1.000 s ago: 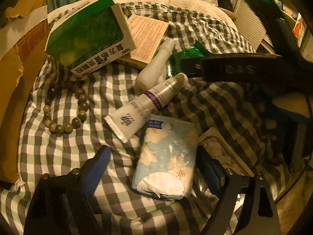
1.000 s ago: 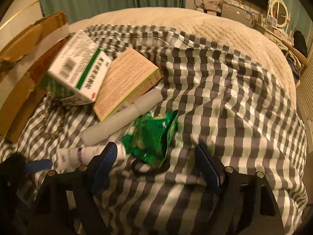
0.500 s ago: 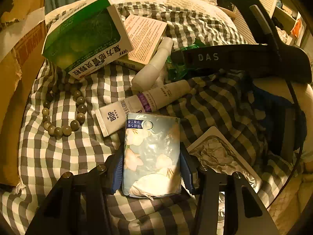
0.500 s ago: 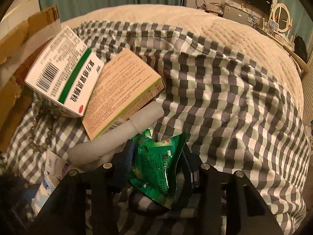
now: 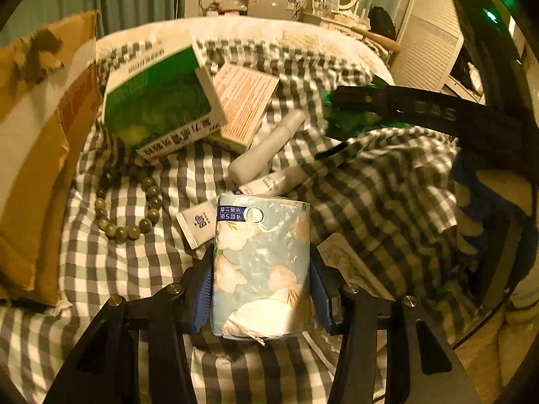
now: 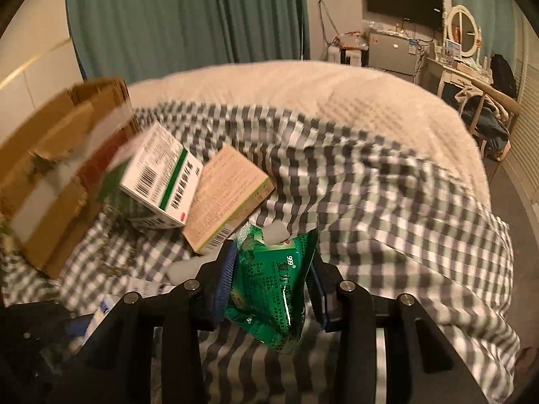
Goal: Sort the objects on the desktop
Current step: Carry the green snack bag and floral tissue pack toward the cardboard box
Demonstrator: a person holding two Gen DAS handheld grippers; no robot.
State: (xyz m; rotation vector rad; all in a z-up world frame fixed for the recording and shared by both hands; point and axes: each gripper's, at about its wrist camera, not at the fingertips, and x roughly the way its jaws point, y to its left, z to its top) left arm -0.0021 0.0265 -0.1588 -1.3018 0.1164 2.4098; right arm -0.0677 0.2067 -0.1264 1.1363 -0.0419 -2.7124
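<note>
Tissue pack [image 5: 261, 266] lengthwise along fingers [image 5: 202, 298]

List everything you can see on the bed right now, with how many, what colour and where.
tissue pack: one, pale blue floral, between the left gripper's pads
green sachet: one, green, between the right gripper's pads
green-and-white box: one, leaning on the cardboard box
tan box: one, beside it
white bottle: one, mid-cloth
white tube: one, behind the tissue pack
bead bracelet: one, olive, left
cardboard box: one, brown, far left
checked cloth: one, grey-white
left gripper: one, black
right gripper: one, black
</note>
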